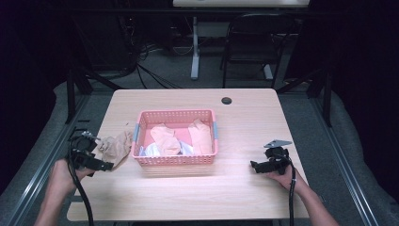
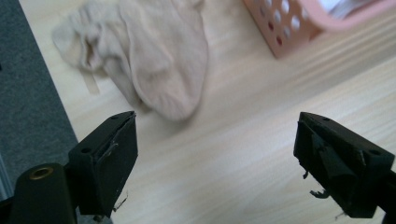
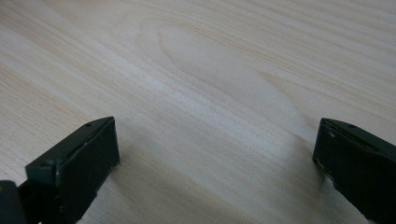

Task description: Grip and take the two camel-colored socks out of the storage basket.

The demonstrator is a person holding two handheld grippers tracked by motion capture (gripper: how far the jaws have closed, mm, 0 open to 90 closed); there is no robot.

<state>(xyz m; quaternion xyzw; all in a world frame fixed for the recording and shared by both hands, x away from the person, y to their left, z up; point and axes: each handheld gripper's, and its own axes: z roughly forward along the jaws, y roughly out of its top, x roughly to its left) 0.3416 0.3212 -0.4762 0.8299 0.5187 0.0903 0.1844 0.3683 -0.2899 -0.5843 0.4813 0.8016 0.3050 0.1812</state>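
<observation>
Left gripper view: crumpled beige sock (image 2: 159, 60) beyond the spread, empty left gripper (image 2: 215, 154).

A crumpled beige cloth (image 1: 115, 147) lies on the table, just left of the pink basket (image 1: 175, 161) holding more.

The high camera looks forward and down from above my near side, taking in the whole desk (image 1: 244, 188). My left camera sits close over the desk's left, sharing the beige cloth (image 2: 159, 60) and pink basket (image 2: 289, 28) with it; my right camera faces bare wood close up.

Dark room, grey carpet (image 1: 179, 70), black chair (image 1: 254, 42) behind.
</observation>
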